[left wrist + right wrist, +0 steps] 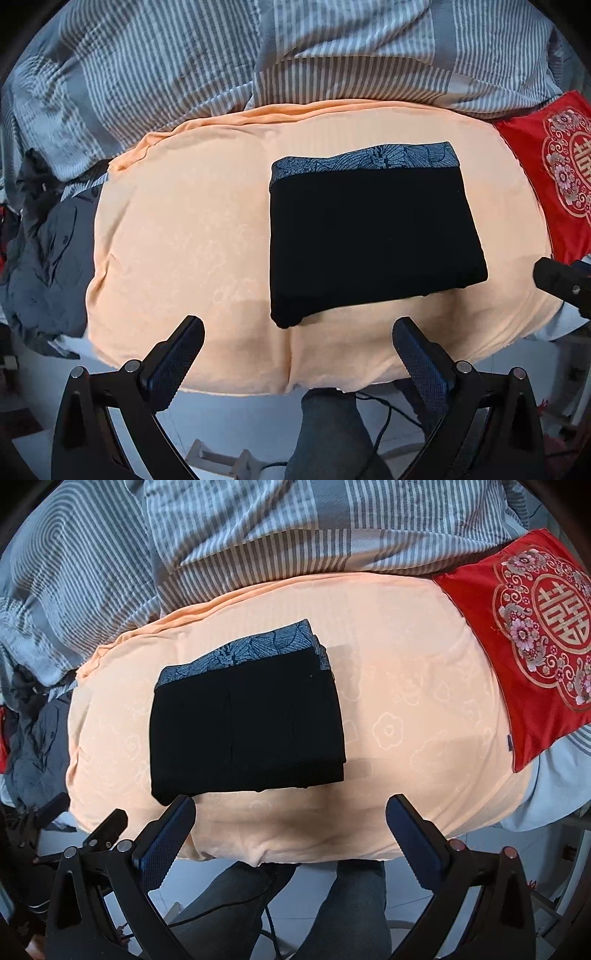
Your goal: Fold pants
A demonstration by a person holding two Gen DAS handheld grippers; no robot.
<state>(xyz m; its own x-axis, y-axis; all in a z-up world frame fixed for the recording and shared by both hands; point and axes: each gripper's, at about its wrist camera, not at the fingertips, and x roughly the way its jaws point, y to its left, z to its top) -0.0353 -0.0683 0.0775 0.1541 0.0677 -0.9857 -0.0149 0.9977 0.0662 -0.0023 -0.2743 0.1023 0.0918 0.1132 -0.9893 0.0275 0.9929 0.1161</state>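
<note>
Right wrist: red cushion (532, 635) beside pants (247, 720)

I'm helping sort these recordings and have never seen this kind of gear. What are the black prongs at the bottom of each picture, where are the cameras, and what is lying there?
No robot here: a person holds a hand-held pair of tongs in each hand, with a wide-angle camera on each looking down along its fingers. One picture looks from the left tongs, the other from the right tongs. Both are open and hold nothing. Below lie black folded pants with a blue patterned waistband, on a peach cloth. A red cushion lies to the right, a striped quilt behind.
</note>
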